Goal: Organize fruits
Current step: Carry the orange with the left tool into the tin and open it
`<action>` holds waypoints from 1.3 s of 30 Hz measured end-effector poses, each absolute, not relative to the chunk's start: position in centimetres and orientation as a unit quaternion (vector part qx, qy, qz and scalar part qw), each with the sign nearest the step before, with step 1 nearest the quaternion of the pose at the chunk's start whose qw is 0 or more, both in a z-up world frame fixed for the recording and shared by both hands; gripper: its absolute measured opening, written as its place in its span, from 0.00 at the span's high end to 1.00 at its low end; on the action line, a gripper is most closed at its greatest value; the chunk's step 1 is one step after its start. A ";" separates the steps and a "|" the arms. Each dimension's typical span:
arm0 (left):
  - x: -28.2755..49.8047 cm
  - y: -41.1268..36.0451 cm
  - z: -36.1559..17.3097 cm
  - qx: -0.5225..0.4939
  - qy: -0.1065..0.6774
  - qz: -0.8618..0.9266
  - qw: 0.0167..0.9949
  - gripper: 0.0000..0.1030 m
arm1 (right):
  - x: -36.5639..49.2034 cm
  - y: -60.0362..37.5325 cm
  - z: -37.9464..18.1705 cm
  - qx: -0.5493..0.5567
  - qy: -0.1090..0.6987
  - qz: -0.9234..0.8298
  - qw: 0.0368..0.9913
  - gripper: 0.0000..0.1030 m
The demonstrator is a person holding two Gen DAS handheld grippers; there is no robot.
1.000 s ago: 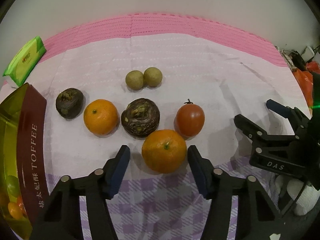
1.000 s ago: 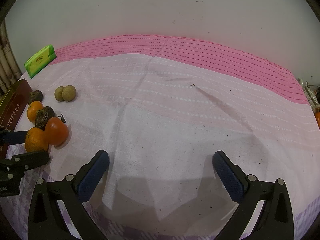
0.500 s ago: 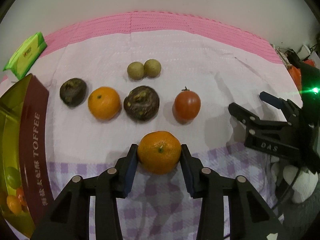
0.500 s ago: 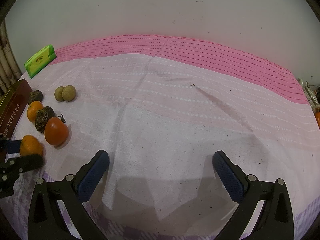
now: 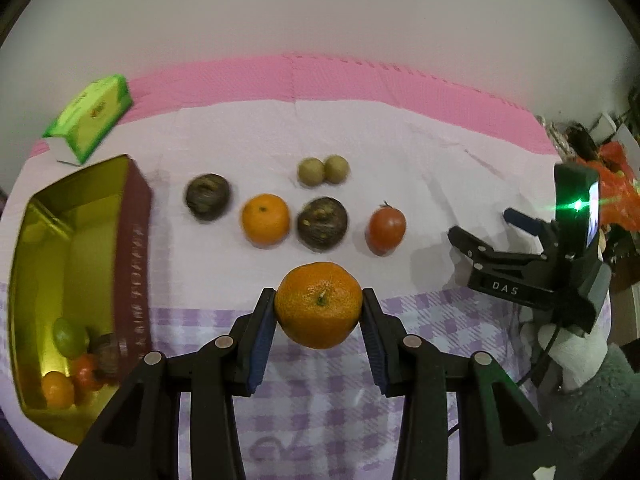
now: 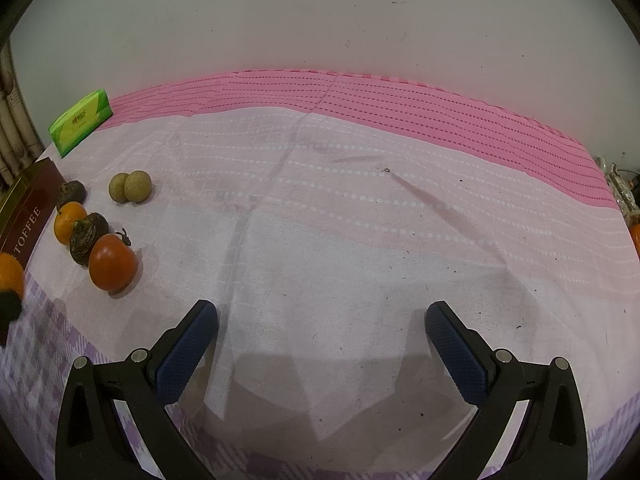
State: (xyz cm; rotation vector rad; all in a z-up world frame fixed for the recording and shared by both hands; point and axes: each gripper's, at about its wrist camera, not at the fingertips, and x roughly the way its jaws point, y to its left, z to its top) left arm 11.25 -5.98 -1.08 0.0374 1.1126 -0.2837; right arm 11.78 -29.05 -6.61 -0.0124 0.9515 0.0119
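Left gripper (image 5: 319, 306) is clamped on an orange (image 5: 319, 305), both blue pads pressed against its sides, stem end facing the camera. The fruit sits clear of the cloth, above the purple-checked edge of the tablecloth (image 5: 400, 152). It also shows at the far left edge of the right wrist view (image 6: 10, 274).

Right gripper (image 6: 322, 322) has its jaws spread wide with nothing between them, hovering over bare cloth well apart from the fruit. Seen from the left wrist it sits at the right side (image 5: 496, 228), held by a white-gloved hand (image 5: 568, 350).

Row of fruit on the cloth beyond the held orange, left to right:
- dark wrinkled fruit (image 5: 208, 197)
- second orange (image 5: 265, 219)
- second dark fruit (image 5: 322, 223), just beside that orange
- tomato (image 5: 386, 225)

Two small greenish-brown round fruits (image 5: 324, 170) touch each other behind the row.

Gold-lined toffee tin (image 5: 132, 248) is open at the left; inside its near end lie a green fruit (image 5: 69, 336), orange and red ones, and a dark one. Green tissue pack (image 5: 90, 114) lies behind the tin near the pink strip.
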 end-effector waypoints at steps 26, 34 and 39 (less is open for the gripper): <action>12.9 14.2 1.1 -0.019 0.518 0.067 0.853 0.63 | 11.7 -29.2 -6.7 -0.006 0.458 0.006 0.889 0.00; 12.9 16.0 -1.3 -0.034 0.541 0.085 0.836 0.64 | 11.7 -29.2 -6.7 -0.005 0.457 0.006 0.889 0.00; 12.8 16.1 -2.3 -0.037 0.553 0.086 0.828 0.63 | 11.7 -29.3 -6.7 -0.005 0.457 0.006 0.889 0.00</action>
